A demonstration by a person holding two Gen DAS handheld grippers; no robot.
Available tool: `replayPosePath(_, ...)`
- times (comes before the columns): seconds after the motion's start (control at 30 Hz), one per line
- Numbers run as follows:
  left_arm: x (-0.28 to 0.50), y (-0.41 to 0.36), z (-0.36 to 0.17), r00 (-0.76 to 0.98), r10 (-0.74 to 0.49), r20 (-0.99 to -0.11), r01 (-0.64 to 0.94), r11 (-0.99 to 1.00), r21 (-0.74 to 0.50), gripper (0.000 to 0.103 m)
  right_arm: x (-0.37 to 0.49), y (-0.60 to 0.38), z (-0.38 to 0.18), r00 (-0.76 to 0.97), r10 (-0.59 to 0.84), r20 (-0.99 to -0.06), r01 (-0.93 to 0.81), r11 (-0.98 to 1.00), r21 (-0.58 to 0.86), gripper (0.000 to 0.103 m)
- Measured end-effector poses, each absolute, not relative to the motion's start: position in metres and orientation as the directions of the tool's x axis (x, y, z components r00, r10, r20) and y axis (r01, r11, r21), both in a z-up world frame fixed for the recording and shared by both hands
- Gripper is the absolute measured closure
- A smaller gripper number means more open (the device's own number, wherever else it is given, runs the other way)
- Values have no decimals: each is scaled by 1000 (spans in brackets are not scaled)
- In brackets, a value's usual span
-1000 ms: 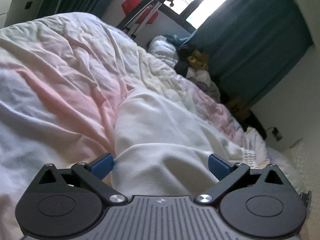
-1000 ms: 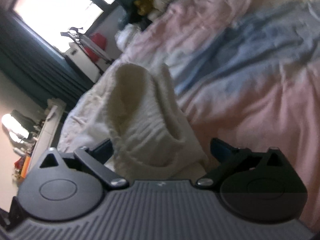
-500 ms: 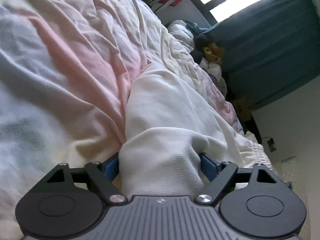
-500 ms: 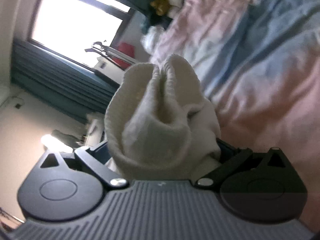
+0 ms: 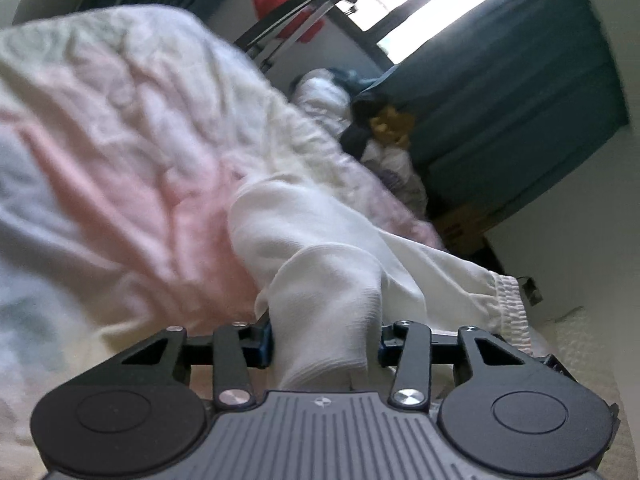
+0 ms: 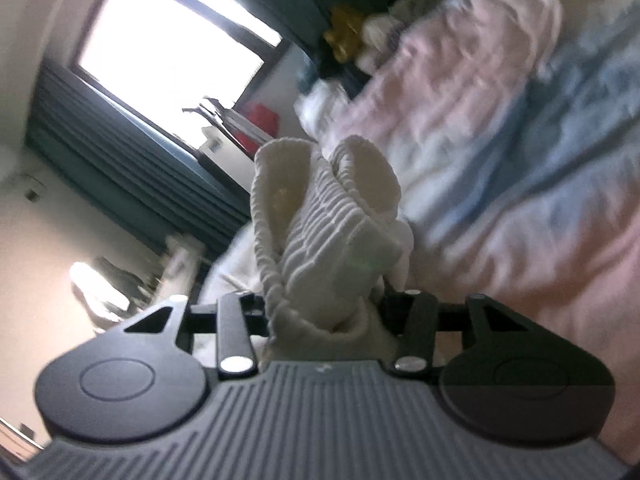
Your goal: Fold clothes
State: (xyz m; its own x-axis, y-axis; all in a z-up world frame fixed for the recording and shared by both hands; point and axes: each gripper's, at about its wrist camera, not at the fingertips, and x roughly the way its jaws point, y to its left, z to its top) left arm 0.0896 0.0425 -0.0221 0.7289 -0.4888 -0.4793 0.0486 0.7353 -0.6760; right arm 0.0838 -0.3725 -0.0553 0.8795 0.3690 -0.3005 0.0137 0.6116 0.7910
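the left tool (image 5: 324,338) is pinched narrow on a bunched fold of a white knit garment (image 5: 320,248), its blue-padded fingers (image 5: 265,338) pressed into the cloth from both sides. from that grip the garment runs away across the bed, lying over a rumpled duvet (image 5: 132,168) in pale pink, cream and blue patches; a gathered elastic hem (image 5: 510,304) shows at the garment's right edge, near the side of the bed.

the right tool (image 6: 326,312) is likewise clamped on the same kind of white cloth, here a ribbed, elasticated band (image 6: 324,232) that stands up in loops above the jaws, lifted clear of the duvet (image 6: 520,160) behind it.

further out, a heap of other clothes (image 5: 384,132) with something yellow in it lies at the far end of the bed. beyond that hang teal curtains (image 5: 520,92) beside a bright window (image 6: 168,52), with a folded metal frame (image 5: 304,12) and a red item (image 5: 292,12) under it. both views are motion-blurred.
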Motion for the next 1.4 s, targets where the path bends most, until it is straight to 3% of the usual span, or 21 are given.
replayPosePath(0.3,170,-77,34,665,-647,-373,264,671,-693,57,64,-449,14,973,218,-79,-74,613,787,55)
replayPosePath(0.5,242,-220,16,580,-760,-293,409,584,-701,57,59,-538,16,1000,-15,5,6,643,766,55)
replayPosePath(0.63,281,-313,-22,496,-814,-302,473,545,-692,57,59,-592,-15,986,-162,25,88,649,756,55)
replayPosePath(0.77,302,-369,-72,421,-822,-384,514,564,-646,57,55,-628,-73,959,-279,-56,213,574,791,55)
replayPosePath(0.87,309,-383,-109,381,-808,-449,532,589,-608,55,55,-641,-119,925,-297,-235,356,470,808,55)
replayPosePath(0.93,311,-377,-122,356,-823,-442,549,567,-614,53,53,-643,-146,902,-282,-328,421,398,815,54)
replayPosePath(1.13,306,-370,-124,339,-809,-480,563,583,-585,42,52,-645,-163,892,-267,-364,442,346,828,49)
replayPosePath(1.2,303,-368,-116,363,-782,-506,564,617,-549,31,51,-646,-161,894,-255,-369,440,335,833,45)
replayPosePath(1.4,264,-343,-59,397,-725,-562,618,664,-420,18,31,-633,-134,849,-308,-429,521,357,776,20)
